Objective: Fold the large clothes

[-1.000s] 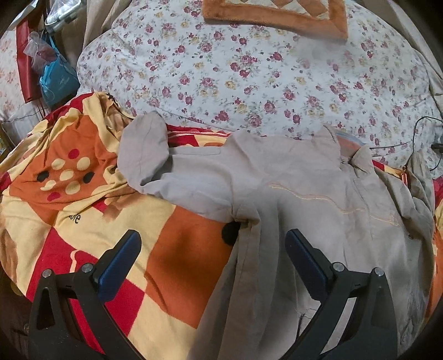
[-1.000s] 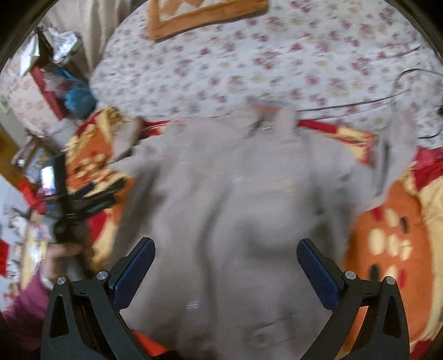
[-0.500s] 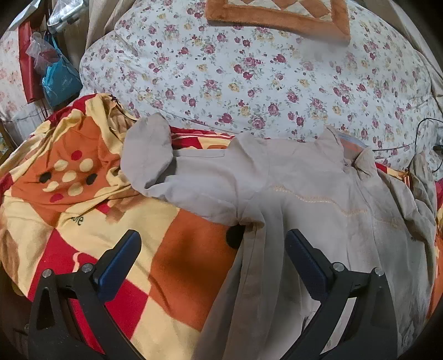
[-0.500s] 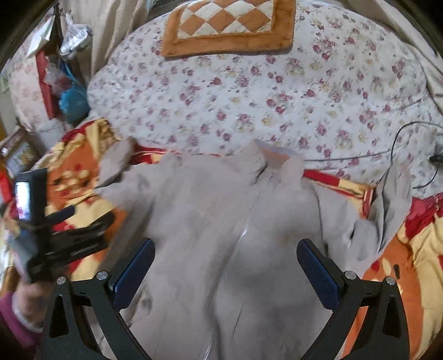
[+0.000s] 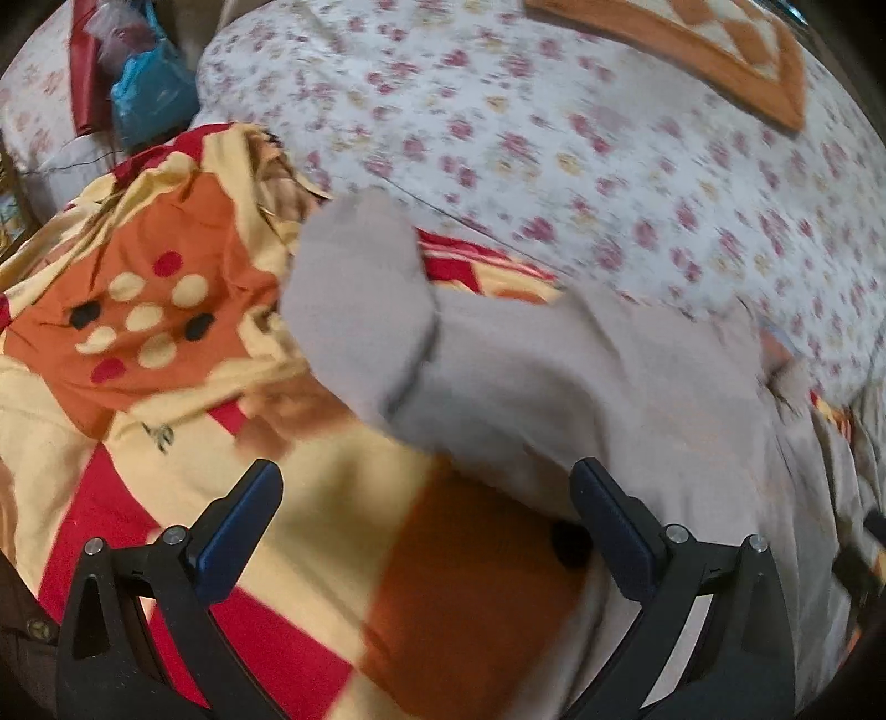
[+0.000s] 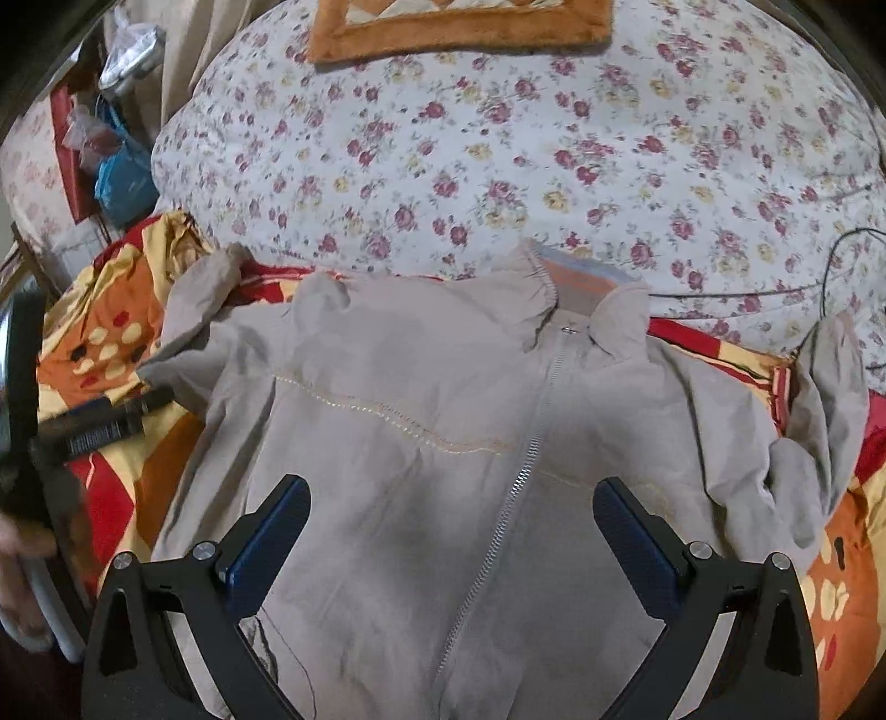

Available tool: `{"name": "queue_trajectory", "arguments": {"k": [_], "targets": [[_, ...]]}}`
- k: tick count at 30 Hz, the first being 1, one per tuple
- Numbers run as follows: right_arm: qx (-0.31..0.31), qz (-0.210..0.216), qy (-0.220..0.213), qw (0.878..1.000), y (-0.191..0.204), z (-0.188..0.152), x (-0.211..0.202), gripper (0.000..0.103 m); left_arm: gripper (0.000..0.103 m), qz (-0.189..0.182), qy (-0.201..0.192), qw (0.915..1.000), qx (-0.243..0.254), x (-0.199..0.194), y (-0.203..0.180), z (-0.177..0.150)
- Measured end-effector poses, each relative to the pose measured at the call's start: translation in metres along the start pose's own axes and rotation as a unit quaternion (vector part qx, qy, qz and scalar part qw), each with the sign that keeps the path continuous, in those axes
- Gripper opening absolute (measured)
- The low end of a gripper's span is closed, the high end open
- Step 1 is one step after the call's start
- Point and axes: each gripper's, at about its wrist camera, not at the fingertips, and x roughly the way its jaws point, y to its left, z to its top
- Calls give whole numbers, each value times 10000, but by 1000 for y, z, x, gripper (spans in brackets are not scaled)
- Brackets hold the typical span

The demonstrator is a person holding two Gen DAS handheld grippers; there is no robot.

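Only the right wrist view showed the jacket's zipper (image 6: 531, 443), while both grippers' jaws gaped wide, holding nothing.

The left wrist camera looked forward and down between its own fingers (image 5: 614, 531), close above the blanket (image 5: 310, 498), facing the jacket (image 5: 637, 399) sleeve and the floral quilt (image 5: 554, 138) beyond; its picture was blurred. The right wrist camera looked down from over the jacket (image 6: 415, 443) front toward the same quilt (image 6: 498, 155). Both views shared the jacket, blanket (image 6: 105, 343), quilt and orange cushion (image 6: 459, 39) at top.
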Motion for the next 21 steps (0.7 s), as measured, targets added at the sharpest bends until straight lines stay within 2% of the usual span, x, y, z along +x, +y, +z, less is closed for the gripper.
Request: {"name": "queue_trajectory", "arguments": {"k": [4,9,14,21], "targets": [[48,113,46,9999,1,1,7,102,103,203,-92,9998,-12,13,4,31],[27,237,157,9996,-1,1,15,102,103,539,-17,9985,86,45,-2,70],[-21,249,185,9995,-4,2,21,102,103,890,8,9960,-25,78,-1,90],[-16,36,132,9999,-17,7,31,102,103,653,-6,9979,-55,70,-7,86]]}}
